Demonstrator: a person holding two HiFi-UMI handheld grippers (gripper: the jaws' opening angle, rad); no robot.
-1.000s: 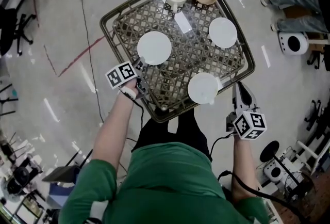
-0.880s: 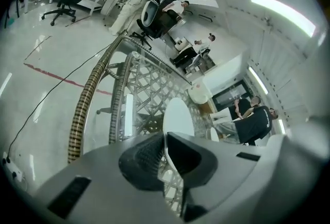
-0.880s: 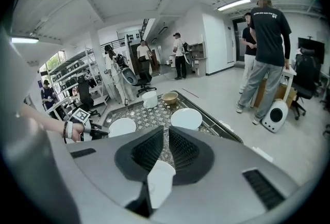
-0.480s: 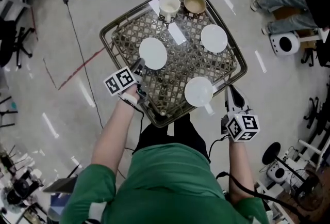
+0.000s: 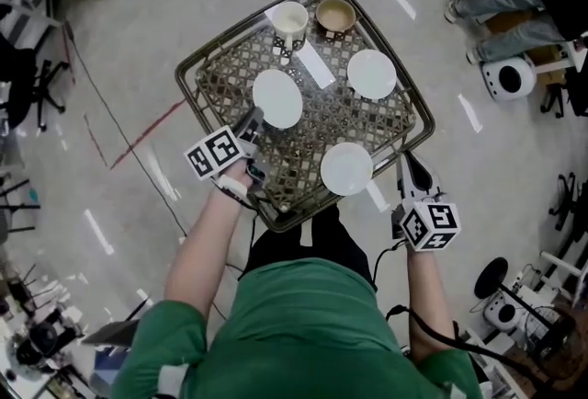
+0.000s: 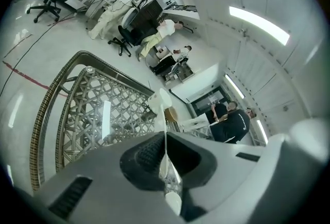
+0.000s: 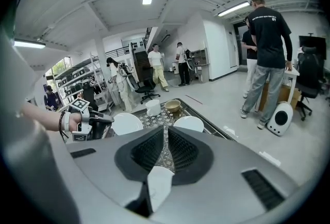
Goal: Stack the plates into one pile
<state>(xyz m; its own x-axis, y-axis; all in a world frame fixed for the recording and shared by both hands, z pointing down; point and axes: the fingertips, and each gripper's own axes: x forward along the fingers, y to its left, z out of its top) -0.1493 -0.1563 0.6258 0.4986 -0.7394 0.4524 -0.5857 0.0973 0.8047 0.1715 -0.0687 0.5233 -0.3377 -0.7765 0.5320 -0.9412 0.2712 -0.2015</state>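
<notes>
here, the left claw [image 5: 250, 123] is pinched tight on the near rim of the left plate [image 5: 277, 98], a plain round white plate held flat over the left side of the lattice table [image 5: 225, 80]. the near plate [image 5: 346, 169], just as white and round, lies by the table's front edge. the far plate [image 5: 371, 74] lies further back on the right, all three apart. the right claw [image 5: 405, 165] hangs just right of the near plate, jaws pulled together on nothing.
</notes>
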